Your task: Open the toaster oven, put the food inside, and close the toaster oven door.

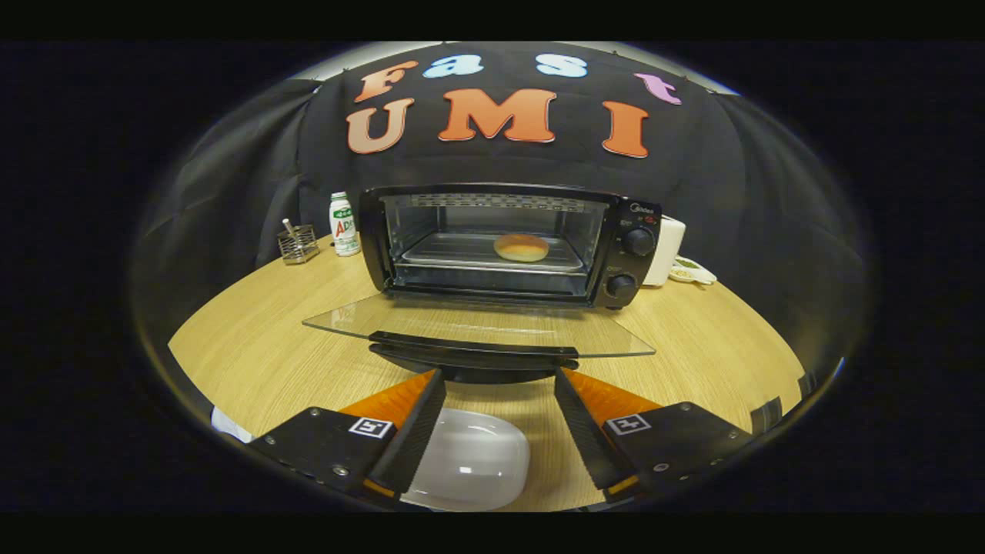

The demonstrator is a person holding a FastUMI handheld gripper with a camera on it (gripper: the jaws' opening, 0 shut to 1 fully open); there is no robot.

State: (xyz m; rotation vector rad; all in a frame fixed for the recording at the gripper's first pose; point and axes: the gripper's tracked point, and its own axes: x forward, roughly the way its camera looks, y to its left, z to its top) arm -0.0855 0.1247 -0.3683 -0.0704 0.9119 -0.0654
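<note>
The tongs (499,419) gape empty over a white dish (469,465) at the desk's (254,354) near edge. Beyond, the door (477,327) lies flat; the bun (521,247) sits inside the oven (508,242). A lift missing the handle (473,355) could slip off the glass.

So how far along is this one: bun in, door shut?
Done: the oven is open, its glass door folded down flat, and the bun sits on the tray inside. In hand: nothing; the tongs are open and empty, just short of the door's handle, with a white dish under them. Left: lifting the door shut.
</note>
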